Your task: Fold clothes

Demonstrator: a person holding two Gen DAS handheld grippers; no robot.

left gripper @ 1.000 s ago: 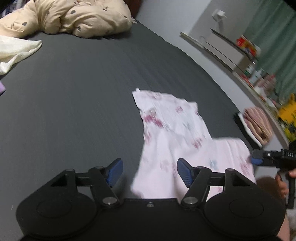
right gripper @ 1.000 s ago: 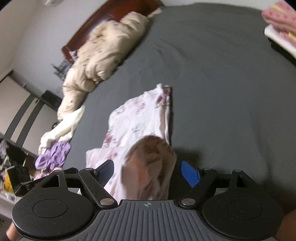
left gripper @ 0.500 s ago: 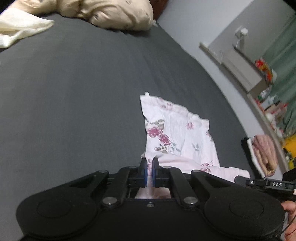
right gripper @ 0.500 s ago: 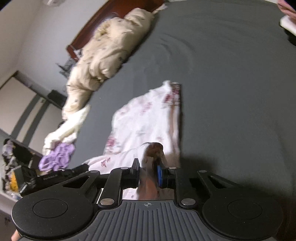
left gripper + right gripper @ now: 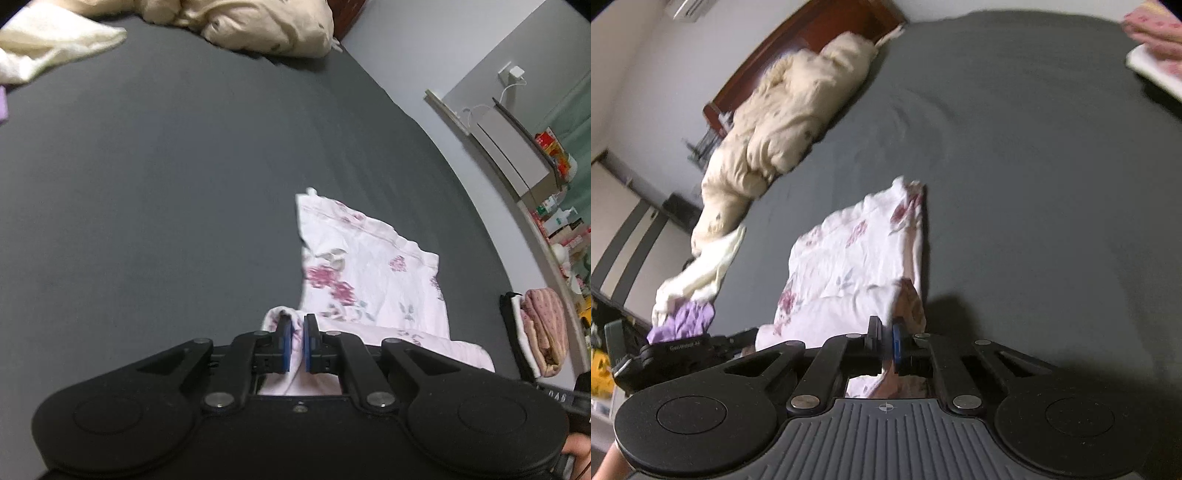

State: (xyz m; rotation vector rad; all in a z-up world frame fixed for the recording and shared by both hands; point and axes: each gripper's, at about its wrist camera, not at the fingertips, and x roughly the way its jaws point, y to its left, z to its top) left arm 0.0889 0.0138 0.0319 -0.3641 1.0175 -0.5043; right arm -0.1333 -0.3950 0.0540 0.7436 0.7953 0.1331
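A pale pink garment with dark pink flowers point(image 5: 365, 273) lies on the dark grey bed sheet point(image 5: 166, 184), its far end flat and its near edge lifted. My left gripper point(image 5: 297, 341) is shut on the near left corner of that garment, cloth bunched between the blue pads. In the right wrist view the same floral garment point(image 5: 857, 254) runs away from me, and my right gripper point(image 5: 885, 341) is shut on its near right corner. The left gripper's body point(image 5: 676, 350) shows low at the left of that view.
A beige quilt point(image 5: 783, 122) is heaped by the wooden headboard point(image 5: 798, 51). A cream cloth point(image 5: 701, 269) and a purple cloth point(image 5: 683, 321) lie at the bed's left side. Folded pink clothes point(image 5: 543, 328) are stacked at the right edge. Shelves with clutter point(image 5: 554, 206) line the wall.
Both grippers went from open to shut on the near edge of the floral garment. The left gripper moved forward and down onto its corner; that edge is now raised.
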